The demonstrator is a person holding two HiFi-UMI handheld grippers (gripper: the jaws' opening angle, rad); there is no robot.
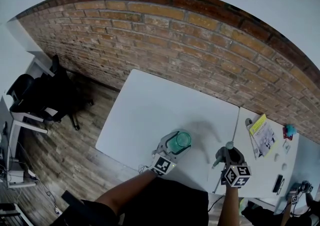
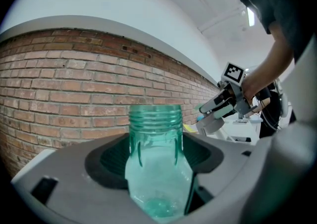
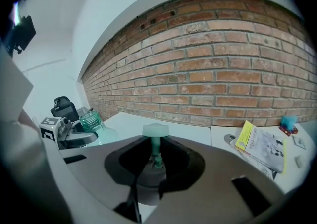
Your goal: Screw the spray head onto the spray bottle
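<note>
Translucent green plastic fills the gap between the jaws of the left gripper (image 2: 157, 181): they are closed on the shoulder of the spray bottle (image 2: 156, 163), which stands upright in the grip with its ribbed, threaded neck open and uncovered at the top. In the right gripper view, the jaws of the right gripper (image 3: 154, 163) are drawn in close on the spray head (image 3: 155, 131). They pinch it at its dark round collar, so that a slim green stem and a pale flat top rise above the pads and a thin tube hangs below. The head view shows the two grippers side by side over the near edge of a white table (image 1: 150, 110), bottle at the left and spray head at the right, apart and not touching. Whether the bottle's base rests on the tabletop I cannot tell. Just right of that table stands a second white table (image 1: 250, 180), with a yellow-edged booklet (image 1: 263, 135) lying on it. A red brick wall (image 1: 200, 45) runs behind both tables. Off to the left, a black office chair (image 1: 40, 95) stands on the wooden floor (image 1: 65, 150).
</note>
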